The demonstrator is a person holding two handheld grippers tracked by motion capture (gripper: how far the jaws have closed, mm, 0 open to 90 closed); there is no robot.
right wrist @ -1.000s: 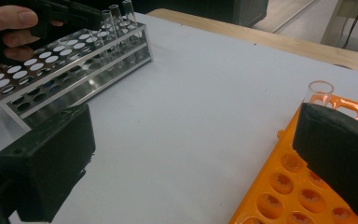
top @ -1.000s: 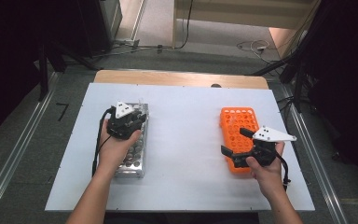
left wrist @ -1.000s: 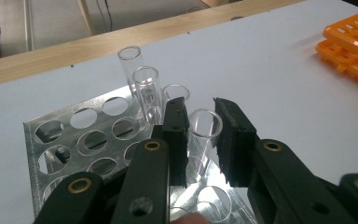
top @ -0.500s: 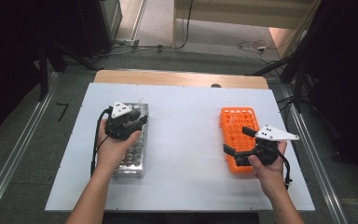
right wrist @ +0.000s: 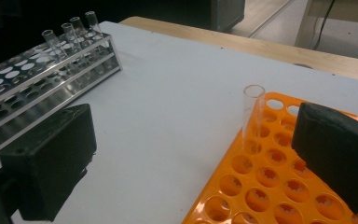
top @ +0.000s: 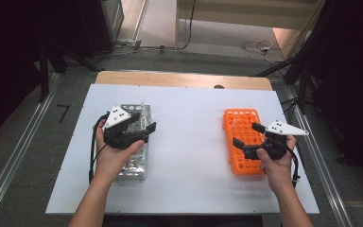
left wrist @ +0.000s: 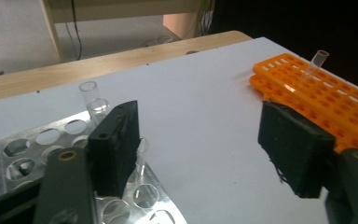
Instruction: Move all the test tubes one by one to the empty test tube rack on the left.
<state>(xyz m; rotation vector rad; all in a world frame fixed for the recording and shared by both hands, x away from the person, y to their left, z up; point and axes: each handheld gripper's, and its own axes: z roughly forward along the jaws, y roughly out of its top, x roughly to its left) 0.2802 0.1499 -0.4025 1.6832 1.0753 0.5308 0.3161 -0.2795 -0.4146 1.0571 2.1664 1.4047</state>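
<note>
The left tongs (left wrist: 200, 154) are standing spread with nothing between the jaws; they have just been opening, and against the pictures of a moment ago, where they sat low over the steel rack (top: 134, 142) with the jaws nearly together, they are now lifting off it and swinging toward the middle of the desk (top: 189, 142). Just under and behind the left jaw, clear tubes (left wrist: 91, 95) are standing upright in the rack's holes, untouched by the pads, so it looks as if a tube is being left there and the hand is coming away free. Farther out between the jaws, the bare desk is stretching toward the orange rack (left wrist: 317, 88), where a lone tube (left wrist: 318, 59) is poking up at a slant. The right tongs (right wrist: 196, 158) are also spread and pinching nothing, hovering over the near end of the orange rack (right wrist: 270, 182) much as they did a moment ago; that single tube (right wrist: 253, 116) is standing in a hole between their jaws, a little ahead of them. Judging by this, one transfer is finishing, and the tube in the orange rack is likely the next to be picked up.
</note>
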